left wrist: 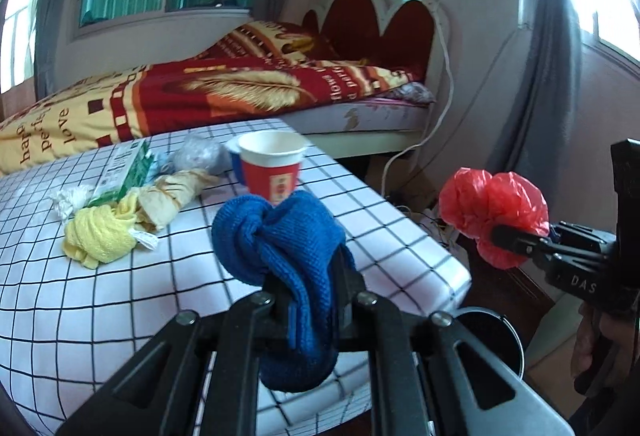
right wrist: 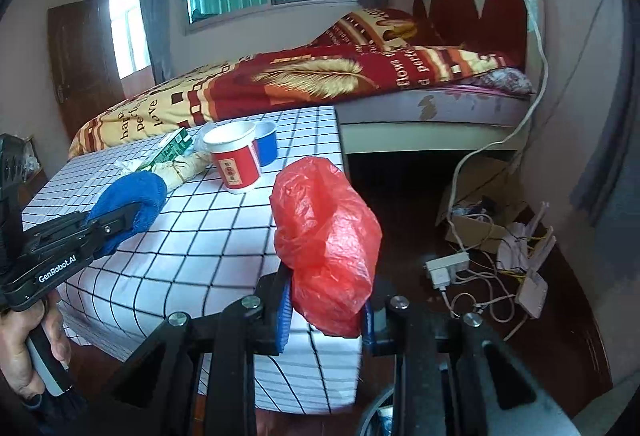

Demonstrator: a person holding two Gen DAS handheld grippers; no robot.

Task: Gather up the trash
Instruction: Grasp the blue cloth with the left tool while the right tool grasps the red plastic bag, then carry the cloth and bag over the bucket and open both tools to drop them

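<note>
My left gripper (left wrist: 306, 268) is shut on a blue knitted cloth (left wrist: 288, 248), held above the near edge of the checked table (left wrist: 120, 300); it also shows in the right wrist view (right wrist: 132, 202). My right gripper (right wrist: 326, 300) is shut on a crumpled red plastic bag (right wrist: 326, 236), held off the table's right side; the bag also shows in the left wrist view (left wrist: 492, 214). On the table lie a red paper cup (left wrist: 270, 166), a blue cup (right wrist: 266, 142), a yellow cloth (left wrist: 100, 232), a beige wrapper (left wrist: 176, 192), a green carton (left wrist: 128, 172) and white tissue (left wrist: 70, 198).
A black round bin (left wrist: 492, 340) stands on the floor below the table's right corner. A bed (right wrist: 320, 80) with a red and yellow quilt lies behind the table. A cardboard box (right wrist: 476, 204), a power strip (right wrist: 446, 266) and cables lie on the floor at right.
</note>
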